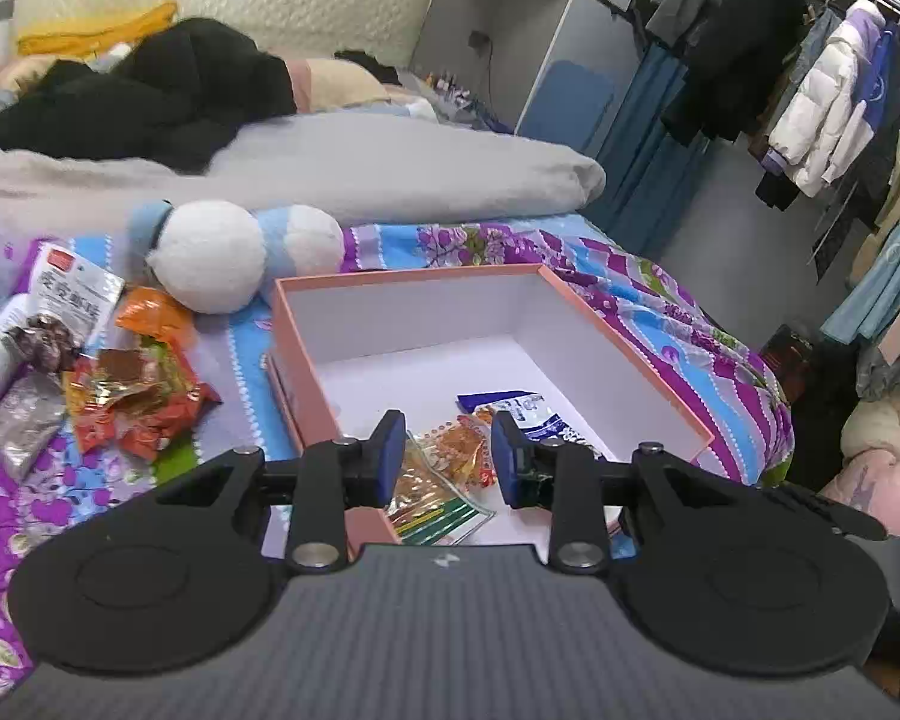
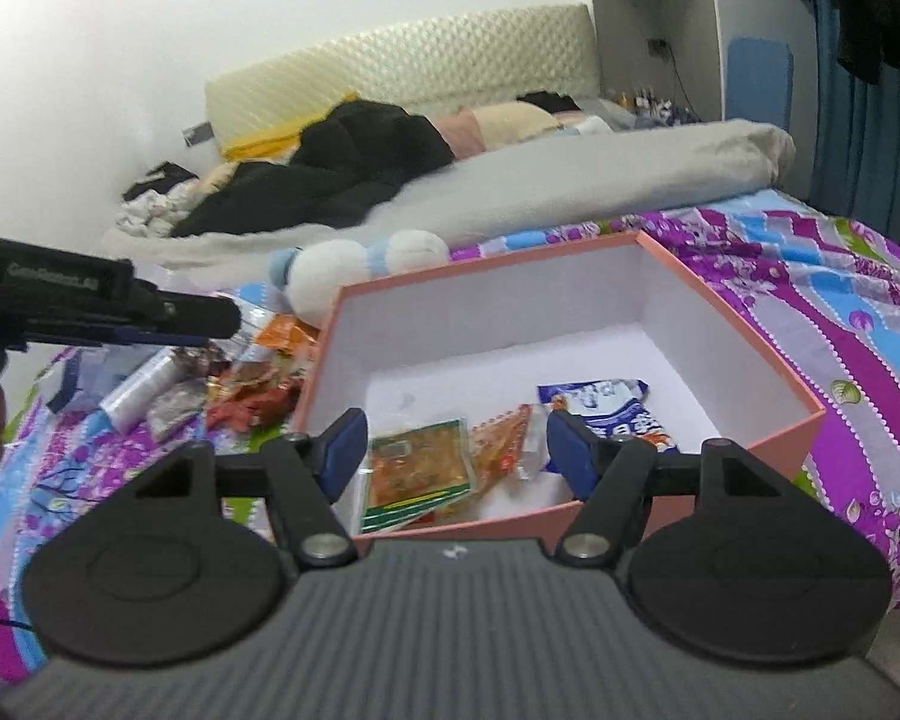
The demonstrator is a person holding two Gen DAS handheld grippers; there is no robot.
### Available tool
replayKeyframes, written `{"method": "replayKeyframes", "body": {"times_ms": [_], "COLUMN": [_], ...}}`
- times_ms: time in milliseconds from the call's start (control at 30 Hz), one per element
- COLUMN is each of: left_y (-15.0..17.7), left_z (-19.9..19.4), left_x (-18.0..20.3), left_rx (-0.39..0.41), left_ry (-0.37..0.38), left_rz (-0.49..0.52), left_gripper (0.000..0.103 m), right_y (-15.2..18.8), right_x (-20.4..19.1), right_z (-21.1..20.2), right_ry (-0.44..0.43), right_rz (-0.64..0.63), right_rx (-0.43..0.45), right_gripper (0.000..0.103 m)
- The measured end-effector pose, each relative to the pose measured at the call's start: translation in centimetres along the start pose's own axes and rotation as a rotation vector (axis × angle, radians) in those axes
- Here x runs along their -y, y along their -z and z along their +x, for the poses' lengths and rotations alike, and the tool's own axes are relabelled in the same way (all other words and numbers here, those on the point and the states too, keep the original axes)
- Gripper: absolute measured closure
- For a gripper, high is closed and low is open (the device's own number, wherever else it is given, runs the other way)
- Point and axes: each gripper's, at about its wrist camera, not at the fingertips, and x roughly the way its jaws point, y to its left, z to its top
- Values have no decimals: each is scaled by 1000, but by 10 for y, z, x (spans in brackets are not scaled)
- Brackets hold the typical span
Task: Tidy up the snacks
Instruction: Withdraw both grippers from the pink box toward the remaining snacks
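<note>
A pink box (image 1: 306, 396) with a white inside lies open on the bed; it also shows in the right wrist view (image 2: 678, 264). Inside lie a clear orange snack packet (image 1: 444, 474), a green-edged packet (image 2: 417, 468), an orange triangular packet (image 2: 501, 441) and a blue-white packet (image 1: 528, 411) (image 2: 606, 402). My left gripper (image 1: 448, 459) is open and empty above the box's near edge. My right gripper (image 2: 457, 450) is open and empty above the packets. A pile of loose snacks (image 1: 132, 390) (image 2: 252, 384) lies left of the box.
A white and blue plush toy (image 1: 234, 252) lies behind the snack pile. A grey duvet (image 1: 360, 168) and black clothes (image 1: 150, 96) cover the far bed. The left gripper's body (image 2: 90, 300) shows at the left of the right wrist view. Clothes hang on a rack (image 1: 822, 78) at right.
</note>
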Motion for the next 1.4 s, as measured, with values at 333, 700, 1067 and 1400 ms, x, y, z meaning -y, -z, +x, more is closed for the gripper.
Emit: {"method": "replayKeyframes", "body": {"times_ms": [333,700,1067,1400], "left_y": [46,97,143,150], "left_z": [-67,-117,-137,-148], "left_x": [-6,-27,-34,-53], "left_rx": [59,55,7,16], "left_ry": [-40,-97,-151,-185], "left_rz": [-2,-53,-75,-131], "left_gripper": [67,67,67,65], "right_y": [29,56,93,95], "right_x": [-39,-77,-96,-115], "right_z": [-34,-61,-73,-69], "right_ry": [-8,-61,-112,-123], "right_rz": [-15,-44,-20,-64], "right_rx": [30,25,-81,-86], "right_gripper": [35,35,35,35]}}
